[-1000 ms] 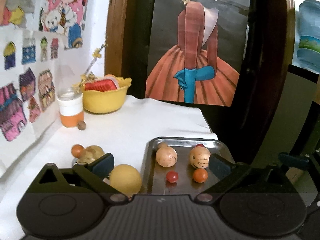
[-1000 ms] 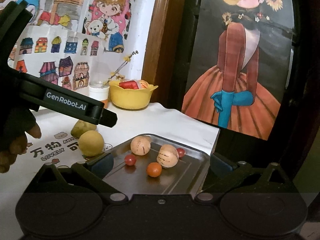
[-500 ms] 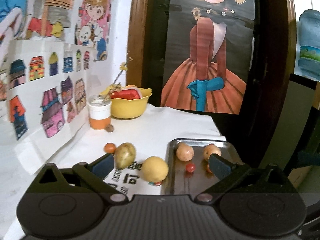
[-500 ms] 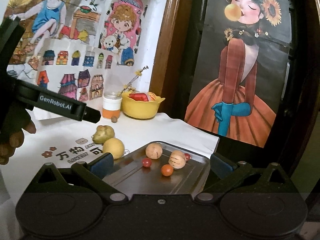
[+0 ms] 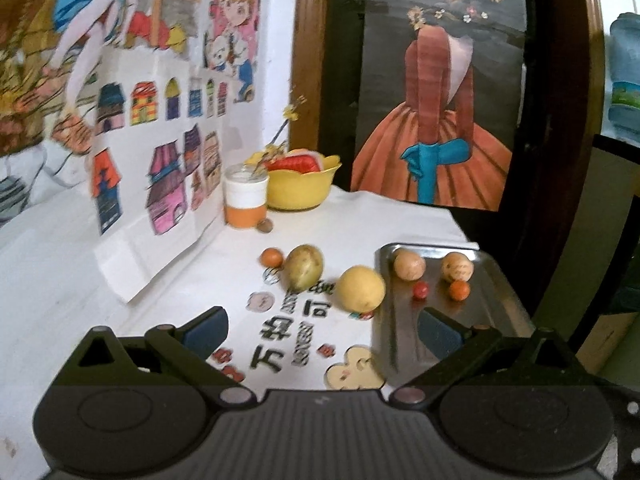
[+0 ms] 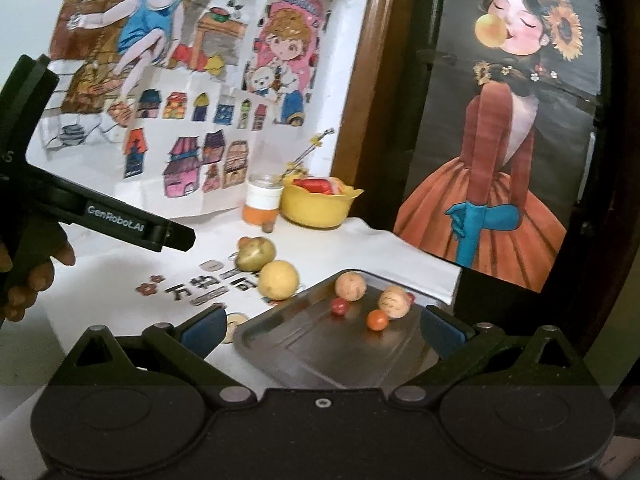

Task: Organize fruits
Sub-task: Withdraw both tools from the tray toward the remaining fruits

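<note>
Resting on a metal tray at the right edge of the white-covered table are two tan, round, speckled fruits side by side, with a small red cherry tomato and a small orange one just in front of them. Just left of the tray, on the printed cloth, sits a smooth yellow round fruit, a greenish-yellow oval fruit behind it, and a small orange fruit farther left. Both the left gripper and the right gripper hang above the table with fingers spread wide, holding nothing. A yellow bowl and a jar stand at the back.
</note>
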A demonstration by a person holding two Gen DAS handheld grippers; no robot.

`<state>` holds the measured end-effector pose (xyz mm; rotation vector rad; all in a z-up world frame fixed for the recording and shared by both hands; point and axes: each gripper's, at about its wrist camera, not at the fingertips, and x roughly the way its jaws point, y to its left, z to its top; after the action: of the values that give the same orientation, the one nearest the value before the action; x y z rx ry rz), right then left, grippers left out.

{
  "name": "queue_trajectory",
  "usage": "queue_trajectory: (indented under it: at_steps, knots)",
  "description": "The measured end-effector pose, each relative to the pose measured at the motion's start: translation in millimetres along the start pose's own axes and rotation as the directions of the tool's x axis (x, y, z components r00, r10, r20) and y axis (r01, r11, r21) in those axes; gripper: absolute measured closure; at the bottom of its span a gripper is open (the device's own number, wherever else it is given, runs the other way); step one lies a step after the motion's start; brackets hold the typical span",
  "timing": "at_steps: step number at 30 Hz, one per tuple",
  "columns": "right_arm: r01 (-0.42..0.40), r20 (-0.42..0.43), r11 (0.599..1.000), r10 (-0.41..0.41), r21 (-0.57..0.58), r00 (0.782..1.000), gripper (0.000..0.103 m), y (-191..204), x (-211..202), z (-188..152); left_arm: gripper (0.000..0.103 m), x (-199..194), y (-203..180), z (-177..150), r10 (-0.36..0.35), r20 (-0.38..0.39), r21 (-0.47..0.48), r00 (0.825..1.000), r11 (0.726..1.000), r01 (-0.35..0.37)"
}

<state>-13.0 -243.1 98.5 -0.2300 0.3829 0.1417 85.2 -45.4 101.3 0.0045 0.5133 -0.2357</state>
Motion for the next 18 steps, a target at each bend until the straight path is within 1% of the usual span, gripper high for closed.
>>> queue_trajectory:
  at_steps: [8,18]
  knots:
    - [-0.078,-0.044,0.996,0.076,-0.041,0.996,0.001,36,0,-6,0.0,-8,21,-16,0.034,-0.032,0.005,0.999,0.999,-0.034]
    - [-0.167,-0.096,0.983,0.16,-0.072,0.982,0.001,71,17,-9,0.0,-7,45,-33,0.062,-0.082,-0.001,0.995,0.998,-0.062]
